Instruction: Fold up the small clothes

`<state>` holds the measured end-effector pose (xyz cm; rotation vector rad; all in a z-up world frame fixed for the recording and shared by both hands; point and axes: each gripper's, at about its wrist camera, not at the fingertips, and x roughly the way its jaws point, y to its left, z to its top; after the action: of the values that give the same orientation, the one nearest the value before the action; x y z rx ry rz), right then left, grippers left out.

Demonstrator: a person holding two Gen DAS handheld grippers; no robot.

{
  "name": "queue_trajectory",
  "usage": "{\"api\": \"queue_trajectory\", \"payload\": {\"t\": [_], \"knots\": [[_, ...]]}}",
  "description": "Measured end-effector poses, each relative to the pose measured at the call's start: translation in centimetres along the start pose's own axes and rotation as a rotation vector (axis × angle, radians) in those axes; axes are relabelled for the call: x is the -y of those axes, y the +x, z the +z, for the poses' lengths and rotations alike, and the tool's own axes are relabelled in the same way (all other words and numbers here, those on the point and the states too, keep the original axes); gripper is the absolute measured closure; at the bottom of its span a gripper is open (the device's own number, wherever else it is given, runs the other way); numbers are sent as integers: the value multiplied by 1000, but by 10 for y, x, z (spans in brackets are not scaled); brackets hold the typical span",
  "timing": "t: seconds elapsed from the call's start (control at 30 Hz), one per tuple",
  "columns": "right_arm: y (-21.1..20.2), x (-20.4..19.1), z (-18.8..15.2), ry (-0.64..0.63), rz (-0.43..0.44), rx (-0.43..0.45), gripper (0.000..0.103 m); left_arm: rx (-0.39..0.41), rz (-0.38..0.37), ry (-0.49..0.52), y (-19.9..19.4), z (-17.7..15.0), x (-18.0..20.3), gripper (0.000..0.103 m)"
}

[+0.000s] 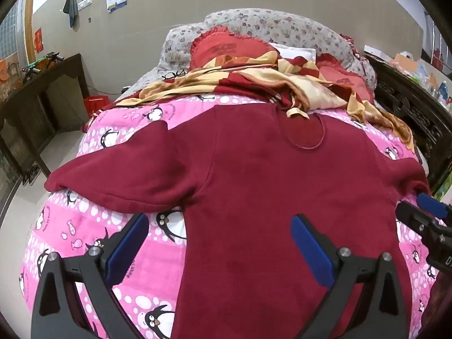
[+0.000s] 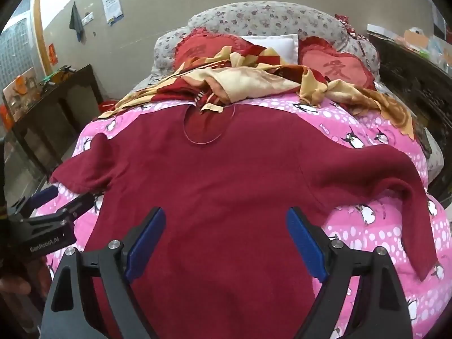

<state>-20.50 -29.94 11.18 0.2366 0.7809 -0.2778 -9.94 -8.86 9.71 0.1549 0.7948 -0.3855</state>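
Sweater (image 1: pixel 254 186) flat on blanket (image 1: pixel 135 260), unfolded | L gripper (image 1: pixel 220 245) & R gripper (image 2: pixel 226 243) jaws apart, empty | nxt: grab sleeve (image 2: pixel 367 180), fold inward.

A bed (image 2: pixel 409 260) under a pink penguin-print blanket (image 1: pixel 84 226) carries everything here. Spread flat across the blanket lies a dark red sweater (image 1: pixel 254 192), neckline toward the head of the bed, 1 sleeve reaching toward each side edge. Past the collar, a crumpled red-and-yellow cloth (image 2: pixel 254 82) sprawls across the bed's width. At the head end sit 2 red heart-shaped cushions (image 2: pixel 336 65) with a white pillow (image 2: pixel 276 43) between them, a grey floral quilt (image 2: pixel 262 17) rolled behind
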Motion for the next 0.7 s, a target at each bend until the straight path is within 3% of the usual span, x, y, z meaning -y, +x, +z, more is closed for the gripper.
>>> {"api": "queue_trajectory", "payload": {"t": [0.23,0.7], "knots": [[-1,-9,-2,-28,-64,-12,0,-7,-6,-6,4,1,0,1],[22,-1,-1,12,-84,-44,0,-19,-31,-9,14,-1,6,1]]}}
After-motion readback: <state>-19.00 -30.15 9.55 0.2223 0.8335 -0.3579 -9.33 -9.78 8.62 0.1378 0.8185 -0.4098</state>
